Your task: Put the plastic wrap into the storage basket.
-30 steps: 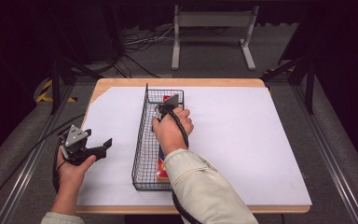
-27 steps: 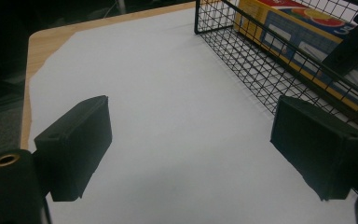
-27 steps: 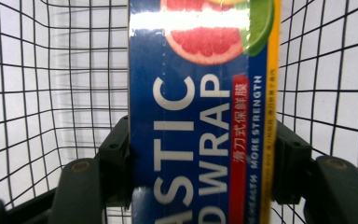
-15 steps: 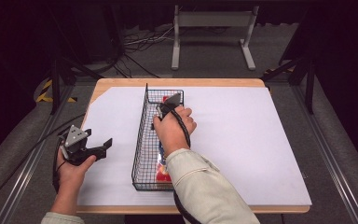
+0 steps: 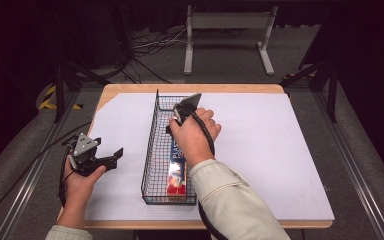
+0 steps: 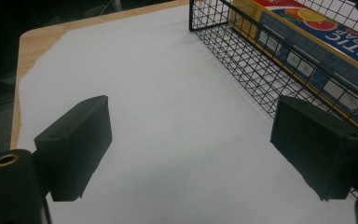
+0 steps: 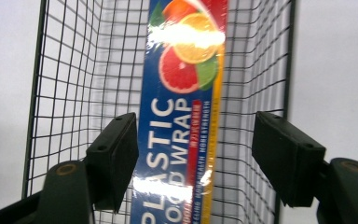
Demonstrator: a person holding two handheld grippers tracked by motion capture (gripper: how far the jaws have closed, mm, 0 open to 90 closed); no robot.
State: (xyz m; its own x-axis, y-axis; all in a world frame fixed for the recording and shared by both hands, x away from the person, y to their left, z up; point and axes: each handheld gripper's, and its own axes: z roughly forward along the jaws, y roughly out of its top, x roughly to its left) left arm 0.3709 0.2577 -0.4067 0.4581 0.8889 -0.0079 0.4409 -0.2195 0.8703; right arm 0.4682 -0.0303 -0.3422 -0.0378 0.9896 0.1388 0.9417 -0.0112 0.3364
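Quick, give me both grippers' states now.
Left gripper: open, holding nothing, over the white sheet.
Right gripper: open, jaws either side of the plastic wrap box in the wire basket.

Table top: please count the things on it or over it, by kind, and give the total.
Wire basket: 1
Plastic wrap box, lying in the basket: 1
White sheet covering the table: 1
Handheld grippers: 2, left gripper and right gripper, both open
Total: 5
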